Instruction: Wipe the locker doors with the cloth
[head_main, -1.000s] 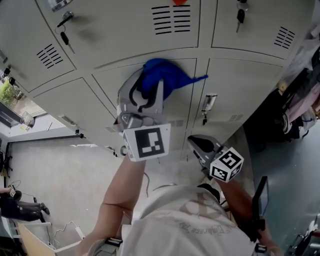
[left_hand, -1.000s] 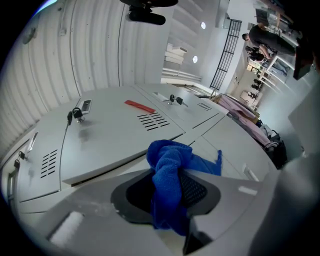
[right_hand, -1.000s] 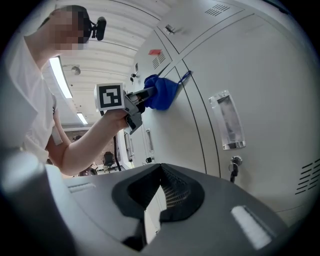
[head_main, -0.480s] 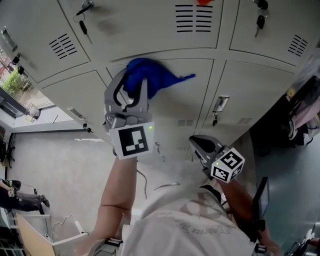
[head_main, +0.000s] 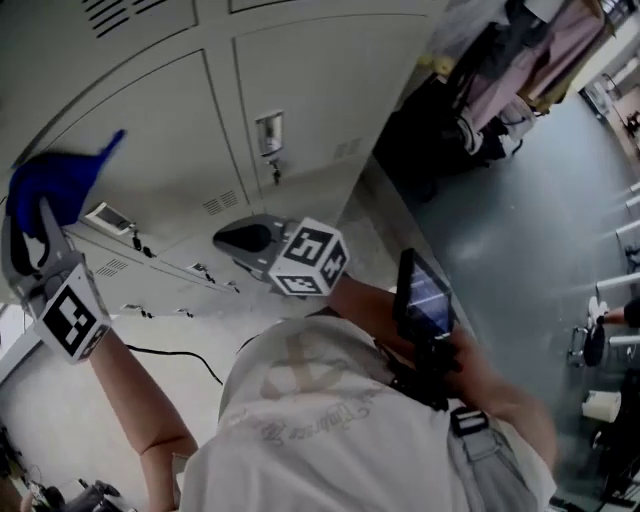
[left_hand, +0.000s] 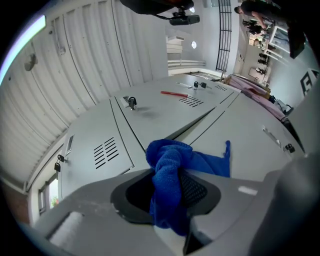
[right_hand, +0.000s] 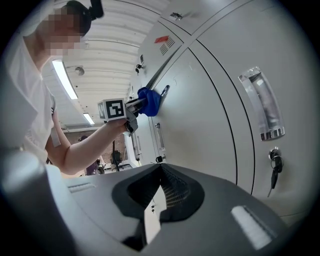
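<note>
My left gripper (head_main: 38, 205) is at the far left of the head view, shut on a bunched blue cloth (head_main: 55, 178) that is pressed against a grey locker door (head_main: 150, 150). In the left gripper view the cloth (left_hand: 172, 175) fills the gap between the jaws, one corner trailing right over the door (left_hand: 150, 115). My right gripper (head_main: 243, 238) hangs lower, near the middle, jaws together with nothing in them and apart from the doors. Its own view shows the closed tips (right_hand: 159, 169), with the cloth (right_hand: 149, 101) and the left gripper (right_hand: 131, 107) farther along the locker row.
A clear door handle (right_hand: 262, 105) with a key (right_hand: 273, 165) below it is close on the right; the handle (head_main: 268, 133) also shows in the head view. Vent slots (left_hand: 106, 152) mark the doors. Hanging clothes (head_main: 520, 60) and grey floor (head_main: 520, 220) lie to the right.
The head view has swung right, toward the room. The left gripper with the cloth now sits at the far left of the frame, and the right gripper has shifted toward the middle.
</note>
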